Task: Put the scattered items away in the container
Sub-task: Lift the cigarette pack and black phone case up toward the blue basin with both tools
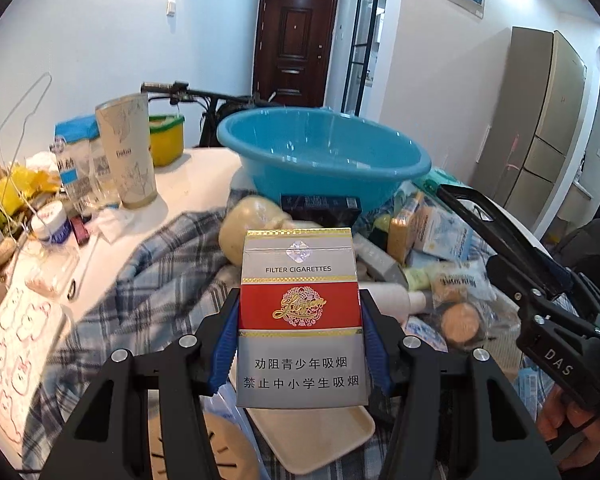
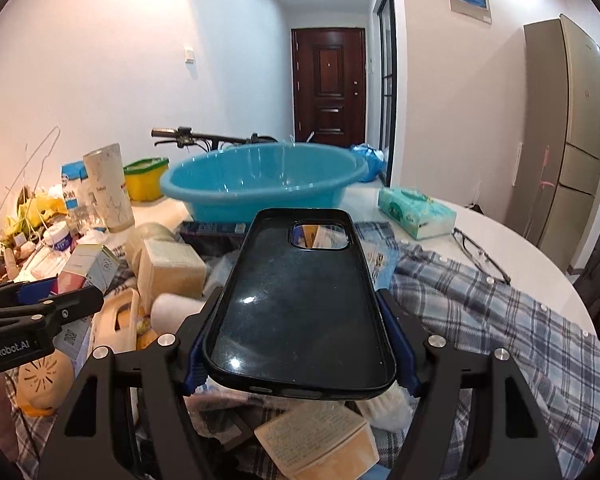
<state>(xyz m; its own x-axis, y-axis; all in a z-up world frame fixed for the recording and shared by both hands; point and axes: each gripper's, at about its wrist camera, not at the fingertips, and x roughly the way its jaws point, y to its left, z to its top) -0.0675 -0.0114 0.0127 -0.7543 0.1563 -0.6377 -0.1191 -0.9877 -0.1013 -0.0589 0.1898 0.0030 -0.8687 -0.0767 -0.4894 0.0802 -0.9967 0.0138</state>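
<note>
Left gripper [image 1: 300, 344] clamped on cigarette pack [image 1: 300, 312]; right gripper [image 2: 300, 344] clamped on phone case [image 2: 300, 300]. Blue basin [image 2: 260, 184] at 12 o'clock, empty.

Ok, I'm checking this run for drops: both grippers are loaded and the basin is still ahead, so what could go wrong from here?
1. The left gripper grips only the lower half of the cigarette pack; its top could tip.
2. The right gripper pinches the phone case by its edges; the glossy, soft shell may slip or flex out.
3. Both must clear the blue basin rim above a tall pile; a low pass could snag the plaid shirt.
</note>
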